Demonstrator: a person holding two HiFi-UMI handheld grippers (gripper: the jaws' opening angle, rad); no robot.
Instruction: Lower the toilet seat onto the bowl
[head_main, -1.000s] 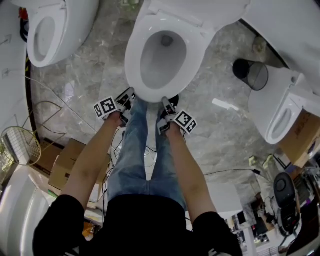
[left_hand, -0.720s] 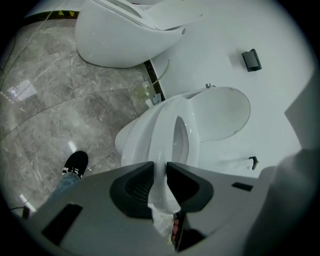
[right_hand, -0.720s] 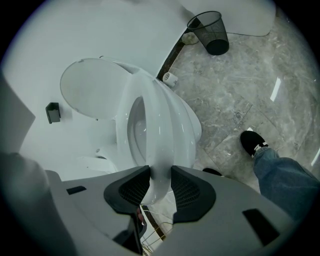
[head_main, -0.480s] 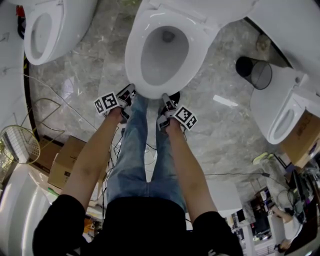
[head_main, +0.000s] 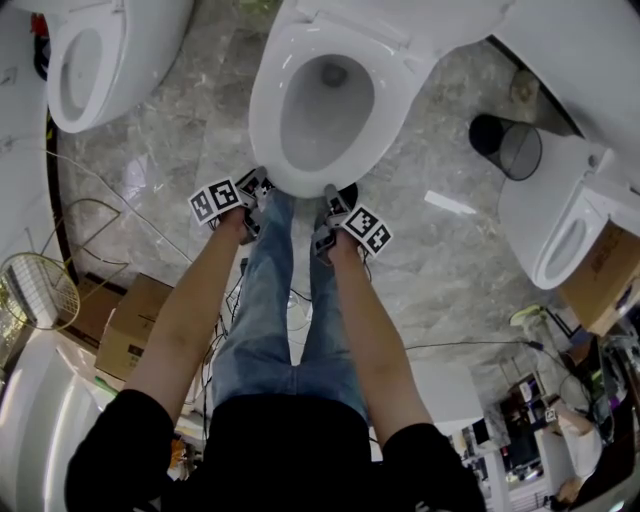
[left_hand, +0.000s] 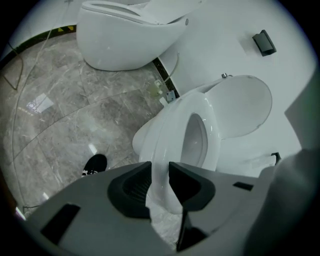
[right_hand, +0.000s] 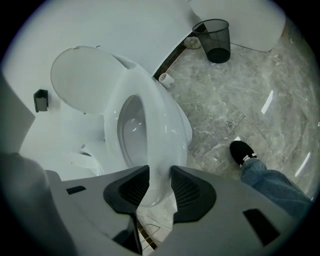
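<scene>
Lower now, left gripper (head_main: 260, 182) and right gripper (head_main: 329, 193) pinch the toilet seat (head_main: 263, 120) in narrow fingers, left's easing; bowl (head_main: 325, 110) almost met

**One view from above, two from behind the fingers**

My head camera looks steeply down over both arms. The cameras on the left gripper (left_hand: 160, 172) and the right gripper (right_hand: 160, 175) sit just behind the fingers and face along them. Both are very close to the toilet seat (head_main: 262, 120) rim between the fingertips. All three views share the seat and the floor (head_main: 160, 150).
</scene>
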